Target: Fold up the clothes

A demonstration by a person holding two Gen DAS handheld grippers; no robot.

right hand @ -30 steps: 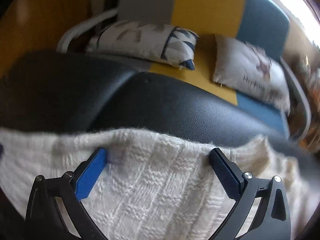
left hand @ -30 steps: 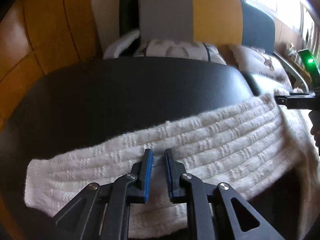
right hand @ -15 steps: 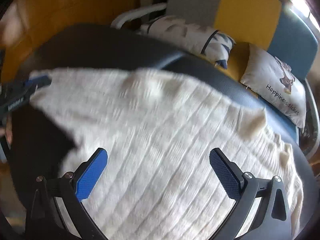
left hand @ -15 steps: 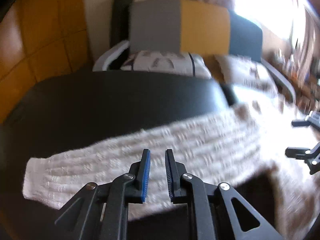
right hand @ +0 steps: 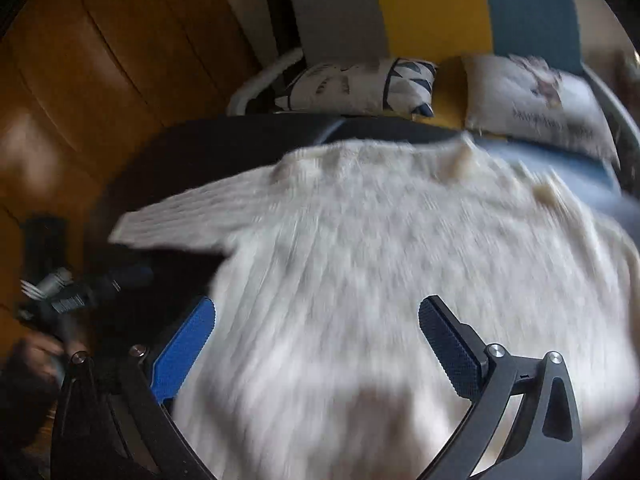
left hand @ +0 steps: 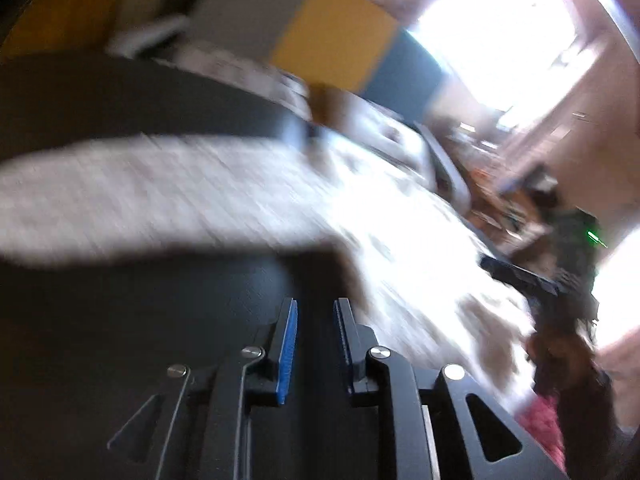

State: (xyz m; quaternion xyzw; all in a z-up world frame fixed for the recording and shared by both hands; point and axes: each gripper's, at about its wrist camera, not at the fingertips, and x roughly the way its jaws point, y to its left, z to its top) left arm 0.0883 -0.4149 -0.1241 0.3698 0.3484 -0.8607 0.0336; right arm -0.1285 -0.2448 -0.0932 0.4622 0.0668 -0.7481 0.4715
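Nearest in the right wrist view, the right gripper (right hand: 316,344) is seen with its two blue-padded fingers spread wide apart over the body of one cream knitted sweater (right hand: 380,264); whether the pads touch the knit cannot be told through the blur. The left gripper (left hand: 314,344) is shown with its two fingers drawn close, a narrow gap left between them and nothing caught there, above bare black table (left hand: 120,312). The sweater is laid flat on that table, its long axis run from the near edge away toward the sofa, with the neckline at the far end. One sleeve (right hand: 180,220) is stretched out sideways to the left. Beyond the table, one sofa (right hand: 432,8) in grey, yellow and blue panels is seen, with two cushions (right hand: 360,84) set on it.
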